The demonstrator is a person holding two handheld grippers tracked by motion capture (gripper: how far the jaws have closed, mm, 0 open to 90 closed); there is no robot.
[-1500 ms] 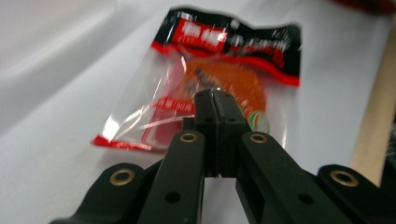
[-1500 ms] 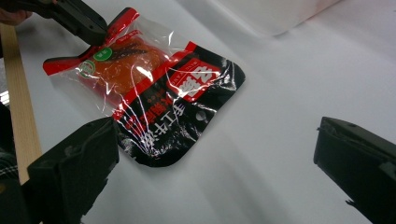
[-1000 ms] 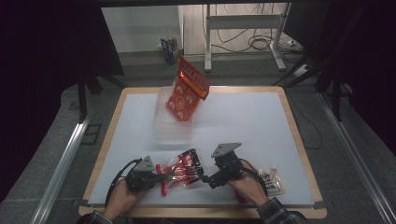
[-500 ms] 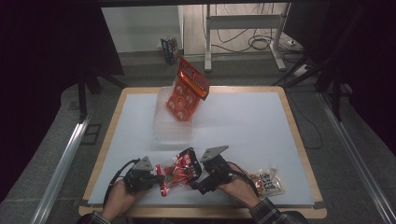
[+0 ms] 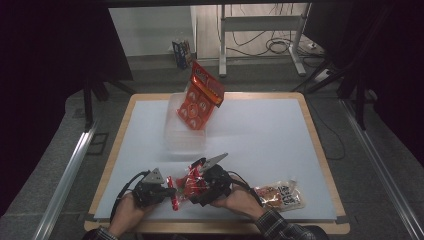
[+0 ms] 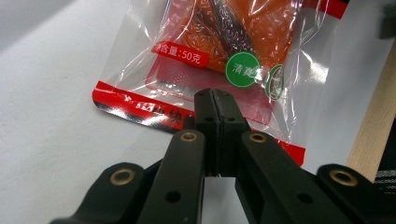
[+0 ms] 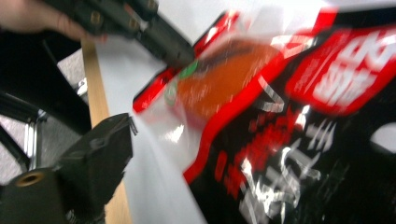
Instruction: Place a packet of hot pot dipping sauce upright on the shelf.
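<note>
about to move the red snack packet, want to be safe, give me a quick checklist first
1. Left gripper shut on the red and clear plastic snack packet, at its sealed edge: ok.
2. Right gripper gripping that packet: cannot tell; its fingers have just been closing and its view is blurred.
3. Clear plastic bin free to receive: not ok, the large orange bag stands in it.
4. Second beige snack packet out of the way at the right: ok.
5. Packet flat on the white table top: cannot tell.
</note>
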